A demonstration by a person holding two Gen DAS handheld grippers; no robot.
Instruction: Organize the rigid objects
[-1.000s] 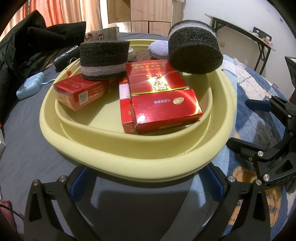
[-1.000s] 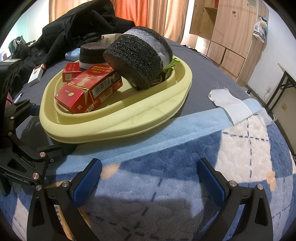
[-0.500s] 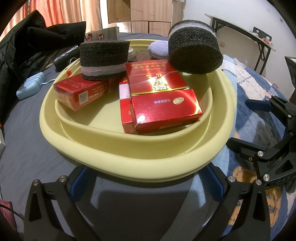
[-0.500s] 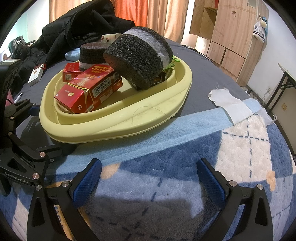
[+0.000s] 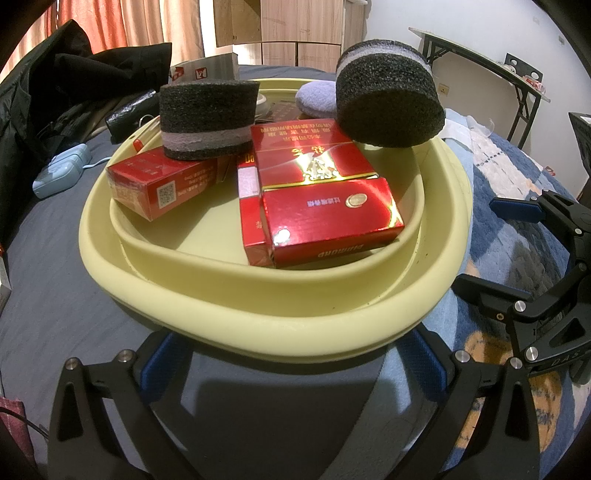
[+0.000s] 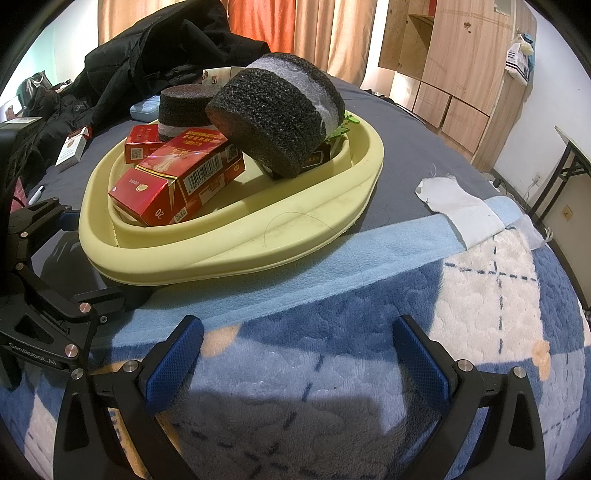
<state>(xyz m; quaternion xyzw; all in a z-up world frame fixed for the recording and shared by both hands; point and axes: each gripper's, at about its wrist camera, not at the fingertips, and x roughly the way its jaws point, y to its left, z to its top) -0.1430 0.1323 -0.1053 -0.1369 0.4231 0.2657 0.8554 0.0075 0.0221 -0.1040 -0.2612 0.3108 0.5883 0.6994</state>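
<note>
Inside yellow basin (image 5: 280,306): 2 foam cylinders (image 5: 208,118), 3 red boxes (image 5: 325,206) (maybe more).

Grey bed (image 6: 388,122): yellow basin (image 6: 258,243), plaid blanket (image 6: 369,369), white cloth (image 6: 458,206), black coat (image 6: 155,51).

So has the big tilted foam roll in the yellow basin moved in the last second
No. The tilted foam roll leans on the red box at the same spot against the yellow basin rim as before.

Black jacket (image 6: 155,62), orange curtains (image 6: 258,22), wooden wardrobe (image 6: 454,62), white cloth (image 6: 458,206) on blue plaid blanket (image 6: 369,332).
</note>
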